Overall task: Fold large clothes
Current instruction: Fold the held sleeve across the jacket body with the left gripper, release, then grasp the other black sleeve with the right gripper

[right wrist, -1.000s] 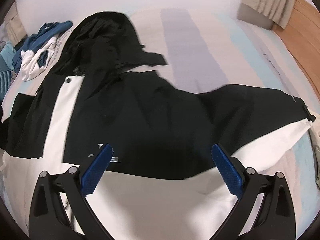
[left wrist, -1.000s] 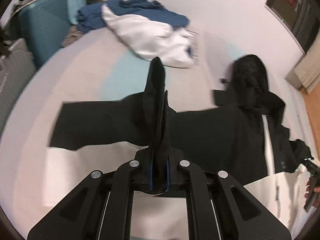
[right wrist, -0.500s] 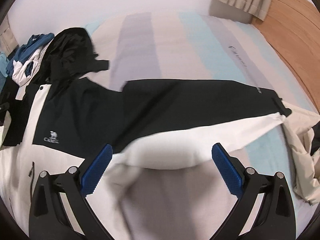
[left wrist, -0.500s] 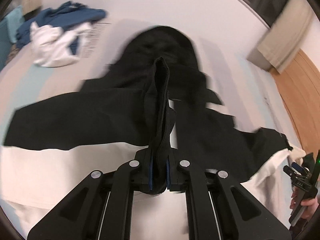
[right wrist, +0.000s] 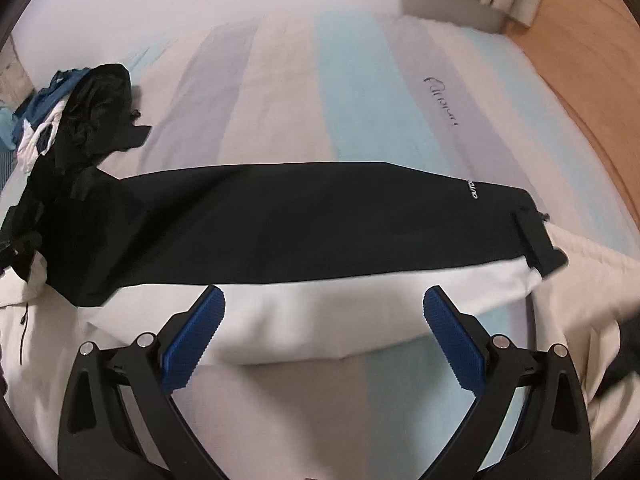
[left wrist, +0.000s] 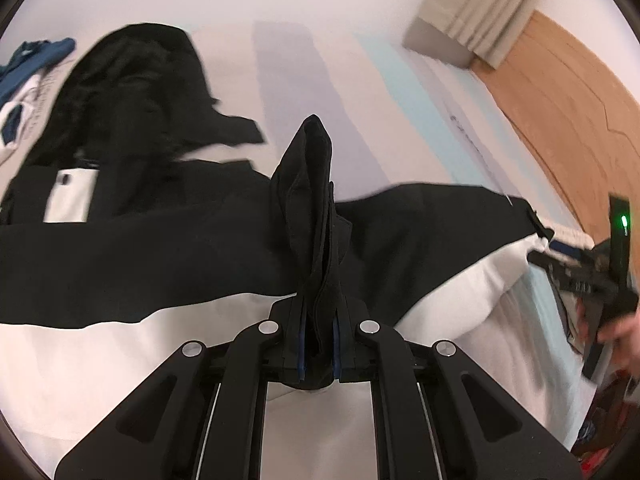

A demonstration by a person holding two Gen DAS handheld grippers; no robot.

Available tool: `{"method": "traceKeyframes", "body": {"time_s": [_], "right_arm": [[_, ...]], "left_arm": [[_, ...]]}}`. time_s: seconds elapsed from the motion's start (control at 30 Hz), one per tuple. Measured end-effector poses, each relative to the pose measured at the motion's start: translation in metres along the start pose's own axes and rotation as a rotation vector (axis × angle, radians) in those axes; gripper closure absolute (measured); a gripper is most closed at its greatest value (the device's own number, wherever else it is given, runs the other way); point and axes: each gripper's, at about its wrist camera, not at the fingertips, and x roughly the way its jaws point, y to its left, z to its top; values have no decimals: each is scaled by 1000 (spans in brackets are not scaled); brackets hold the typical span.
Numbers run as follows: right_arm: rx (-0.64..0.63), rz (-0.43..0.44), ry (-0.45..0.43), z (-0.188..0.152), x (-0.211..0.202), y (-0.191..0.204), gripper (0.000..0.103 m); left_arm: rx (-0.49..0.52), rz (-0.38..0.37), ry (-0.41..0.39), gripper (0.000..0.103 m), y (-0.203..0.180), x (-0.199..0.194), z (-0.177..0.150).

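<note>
A large black and white hooded jacket (left wrist: 168, 248) lies spread on the striped bed. My left gripper (left wrist: 318, 344) is shut on a black fold of the jacket (left wrist: 314, 184), which stands up between its jaws over the jacket's middle. The hood (left wrist: 132, 76) lies at the upper left. In the right wrist view the far sleeve (right wrist: 320, 220) stretches out straight, black above and white below, its cuff (right wrist: 536, 236) at the right. My right gripper (right wrist: 322, 300) is open just above the sleeve's white edge, nothing between its blue pads (right wrist: 192, 336). That gripper (left wrist: 560, 258) also shows at the left view's right edge.
A pile of blue and white clothes (right wrist: 40, 120) lies past the hood at the bed's far left. A wooden headboard (left wrist: 560, 92) and a curtain (left wrist: 480, 4) stand at the upper right. Beige fabric (right wrist: 592, 320) lies by the sleeve cuff. Bare striped bedding (right wrist: 352, 100) extends beyond the sleeve.
My left gripper has carried the held black fold across the jacket, from over the near sleeve toward the far sleeve. My right gripper, still open, has slid from the jacket's body out along that sleeve.
</note>
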Motion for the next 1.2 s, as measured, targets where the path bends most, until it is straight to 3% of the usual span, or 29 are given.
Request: {"method": "traceKeyframes", "body": {"time_s": [0.03, 0.17, 0.27, 0.33, 0.37, 0.4, 0.43, 0.6, 0.9, 0.93, 1.0, 1.07, 1.2], "right_arm": [[-23, -42, -6, 6, 5, -11, 7], [-65, -64, 16, 25, 21, -46, 7], [-51, -130, 29, 38, 31, -82, 7], [-39, -140, 49, 42, 38, -102, 7], [-30, -142, 70, 44, 44, -115, 7], [-25, -145, 91, 44, 49, -126, 7], [-23, -148, 105, 45, 53, -136, 7], [30, -113, 176, 42, 67, -172, 7], [128, -35, 301, 51, 98, -220, 8], [145, -24, 307, 53, 103, -223, 11], [165, -27, 317, 55, 108, -227, 32], [162, -43, 323, 57, 111, -228, 43], [163, -41, 325, 60, 112, -230, 49]], "left_arm": [[4, -1, 7, 96, -5, 6, -1], [5, 25, 43, 95, -21, 31, -2], [43, 62, 69, 85, -32, 50, -2], [58, 64, 68, 61, -38, 55, -1], [59, 54, 64, 36, -39, 55, 0], [54, 45, 52, 19, -42, 54, 1], [46, 35, 47, 15, -45, 55, 3], [23, 18, 106, 13, -53, 71, 6], [73, 72, 88, 12, -64, 53, 5], [68, 83, 80, 12, -62, 50, 5], [38, 86, 75, 12, -55, 47, 6], [-3, 84, 84, 12, -46, 47, 8], [-83, 80, 103, 12, -26, 48, 9]]}}
